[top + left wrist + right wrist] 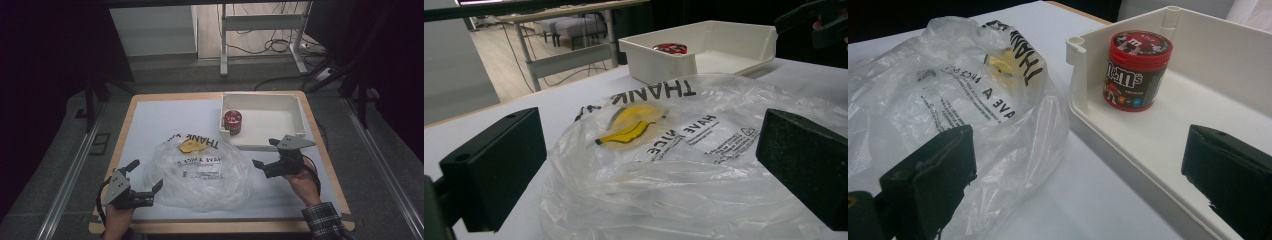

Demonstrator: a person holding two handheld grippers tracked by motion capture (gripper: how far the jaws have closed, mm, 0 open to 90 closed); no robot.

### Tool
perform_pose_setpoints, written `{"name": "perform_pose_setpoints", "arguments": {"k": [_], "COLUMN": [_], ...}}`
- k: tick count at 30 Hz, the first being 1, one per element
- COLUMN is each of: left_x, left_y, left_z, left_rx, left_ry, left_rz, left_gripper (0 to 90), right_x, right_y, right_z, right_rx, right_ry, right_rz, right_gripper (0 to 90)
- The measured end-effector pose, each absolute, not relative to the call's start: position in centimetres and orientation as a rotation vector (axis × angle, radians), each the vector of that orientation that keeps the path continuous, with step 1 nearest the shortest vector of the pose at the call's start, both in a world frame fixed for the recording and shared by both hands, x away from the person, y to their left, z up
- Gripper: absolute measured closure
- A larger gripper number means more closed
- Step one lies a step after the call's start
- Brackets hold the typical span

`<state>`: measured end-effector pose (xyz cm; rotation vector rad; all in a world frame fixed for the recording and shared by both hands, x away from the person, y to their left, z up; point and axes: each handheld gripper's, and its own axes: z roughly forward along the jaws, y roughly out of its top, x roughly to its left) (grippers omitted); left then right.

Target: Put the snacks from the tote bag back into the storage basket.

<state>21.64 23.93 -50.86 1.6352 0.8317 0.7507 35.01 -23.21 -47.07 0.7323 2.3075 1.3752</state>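
A crumpled clear plastic bag point(200, 170) printed with "THANK" and a yellow smiley lies on the white mat in the middle of the table, also seen as the bag point(674, 165) and the bag point(948, 95). A red-lidded M&M's tub point(232, 122) stands upright in the near left corner of a white tray point(295, 112); the tub point(1135, 70) shows close in the right gripper view. My left gripper point(146, 177) is open at the bag's near left edge. My right gripper point(265, 152) is open between the bag and the tray's front wall, holding nothing.
The tray point(1198, 135) has its open side toward the person. The table's wooden edge point(220, 227) runs along the front. Beyond the table stand a metal frame point(260, 22) and floor cables point(277, 47). The other gripper point(819, 22) shows far off at top right.
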Motion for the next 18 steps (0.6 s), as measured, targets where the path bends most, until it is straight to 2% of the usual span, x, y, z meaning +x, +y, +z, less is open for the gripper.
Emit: {"name": "perform_pose_setpoints", "arguments": {"k": [18], "left_x": [21.6], "left_y": [24.0], "left_z": [-50.8], "left_rx": [1.631], "left_ry": [0.837], "left_rz": [0.754], "left_gripper": [0.0], "right_x": [33.2], "right_y": [-24.3], "right_z": [-47.3], "right_rx": [0.747], "right_ry": [2.279], "right_rz": [1.393], "right_gripper": [1.4]}}
